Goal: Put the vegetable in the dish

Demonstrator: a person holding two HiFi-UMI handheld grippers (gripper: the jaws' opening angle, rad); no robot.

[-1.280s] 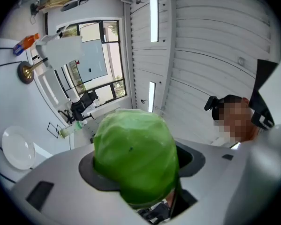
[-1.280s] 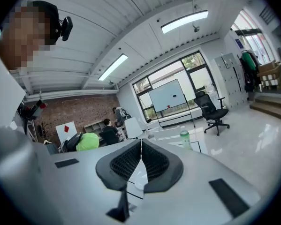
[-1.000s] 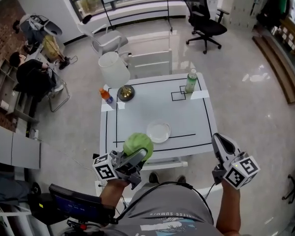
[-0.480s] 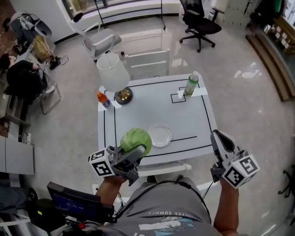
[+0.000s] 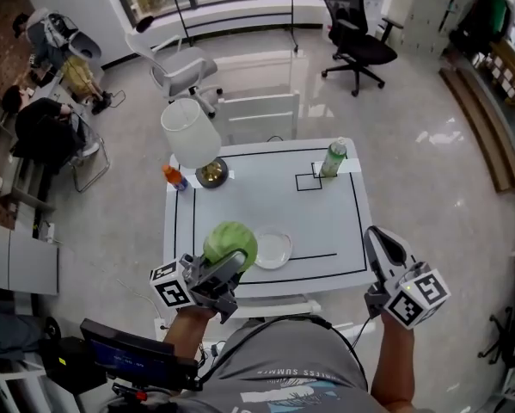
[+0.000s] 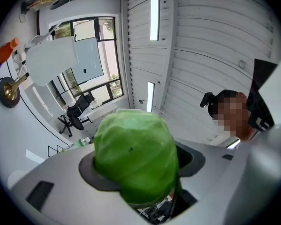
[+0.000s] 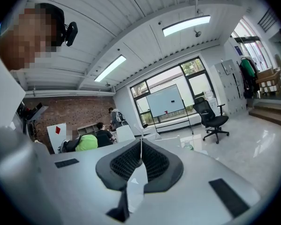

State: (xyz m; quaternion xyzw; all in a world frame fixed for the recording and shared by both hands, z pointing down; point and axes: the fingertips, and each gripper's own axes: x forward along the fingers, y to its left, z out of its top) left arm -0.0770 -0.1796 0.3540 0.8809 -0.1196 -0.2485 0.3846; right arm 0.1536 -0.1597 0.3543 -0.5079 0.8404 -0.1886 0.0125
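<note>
A round green cabbage (image 5: 230, 243) sits between the jaws of my left gripper (image 5: 225, 261), which is shut on it over the table's near left edge. In the left gripper view the cabbage (image 6: 133, 153) fills the space between the jaws. A clear glass dish (image 5: 272, 249) lies on the white table (image 5: 317, 213), just to the right of the cabbage. My right gripper (image 5: 379, 245) hangs beyond the table's near right corner; its jaws (image 7: 139, 165) are shut with nothing between them.
On the table stand a white lamp (image 5: 191, 136) with a brass base, an orange bottle (image 5: 174, 177) at the far left and a green bottle (image 5: 333, 158) at the far right. Office chairs (image 5: 358, 33) and seated people (image 5: 46, 123) are beyond it.
Both grippers have drifted forward with the person; the cabbage now hangs nearer the dish. The grip on the cabbage is unchanged.
</note>
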